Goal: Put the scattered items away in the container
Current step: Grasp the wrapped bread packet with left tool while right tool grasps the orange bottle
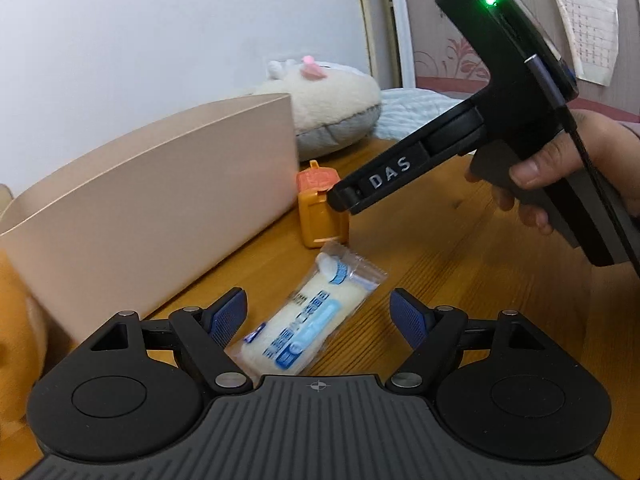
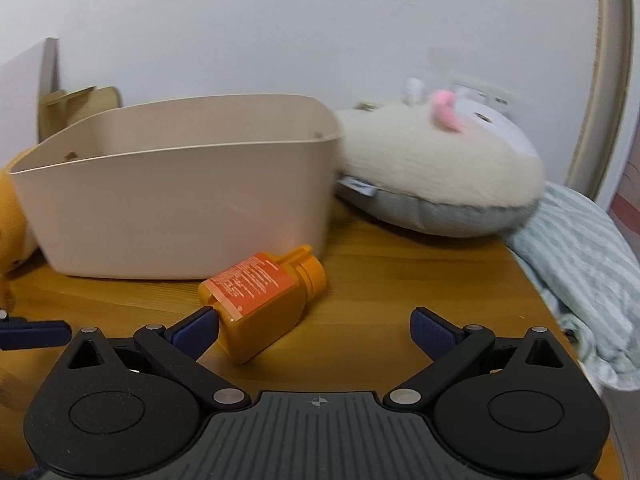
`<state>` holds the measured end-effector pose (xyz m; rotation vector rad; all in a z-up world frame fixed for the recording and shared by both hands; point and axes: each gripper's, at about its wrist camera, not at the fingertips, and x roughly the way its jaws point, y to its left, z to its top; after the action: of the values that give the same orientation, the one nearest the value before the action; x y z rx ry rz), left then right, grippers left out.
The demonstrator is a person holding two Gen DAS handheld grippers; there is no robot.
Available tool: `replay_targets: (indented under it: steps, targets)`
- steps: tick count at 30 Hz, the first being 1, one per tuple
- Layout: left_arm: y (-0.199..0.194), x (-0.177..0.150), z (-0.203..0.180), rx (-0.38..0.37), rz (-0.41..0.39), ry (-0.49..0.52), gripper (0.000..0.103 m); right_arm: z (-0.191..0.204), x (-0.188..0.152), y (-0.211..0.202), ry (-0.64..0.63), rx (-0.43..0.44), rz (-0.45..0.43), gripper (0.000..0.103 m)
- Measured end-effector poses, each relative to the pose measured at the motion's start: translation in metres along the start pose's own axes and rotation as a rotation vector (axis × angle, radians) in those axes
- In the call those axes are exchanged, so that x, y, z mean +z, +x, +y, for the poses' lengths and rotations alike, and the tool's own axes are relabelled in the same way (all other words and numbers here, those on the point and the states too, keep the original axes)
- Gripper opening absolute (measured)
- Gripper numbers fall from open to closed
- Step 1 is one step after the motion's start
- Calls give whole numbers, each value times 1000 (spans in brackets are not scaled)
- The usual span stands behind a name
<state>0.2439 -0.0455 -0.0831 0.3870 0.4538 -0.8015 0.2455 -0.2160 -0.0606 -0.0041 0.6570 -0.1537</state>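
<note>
Both grippers gape, gripping nothing — your left gripper point(image 1: 320, 312) straddles the soft, crinkly packet point(image 1: 304, 320) at lower centre; pinch its padded middle.

Bottle point(image 2: 262, 298) on table point(image 2: 400, 280) before container point(image 2: 180, 200), packet point(image 1: 308, 320) nearby, plush point(image 2: 440, 172) right of container

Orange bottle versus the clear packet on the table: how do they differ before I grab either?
The orange bottle is rigid, opaque plastic; the clear packet is a soft wrapper showing a white roll with blue print. The bottle lies right by the beige container; the packet lies farther out. The bottle sits off-centre by one finger of the open right gripper; the packet lies between the open left gripper's fingers. Both rest flat on the wooden table.
</note>
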Motion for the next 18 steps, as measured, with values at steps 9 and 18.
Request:
replay_targets:
  steps: [9,18]
  targets:
    - [28,5,-1,9,58,4,79,-19,0,-2,87,39,-5,103]
    - [29,3,26,70,84,-156,58,5,4,22,28,70,36,103]
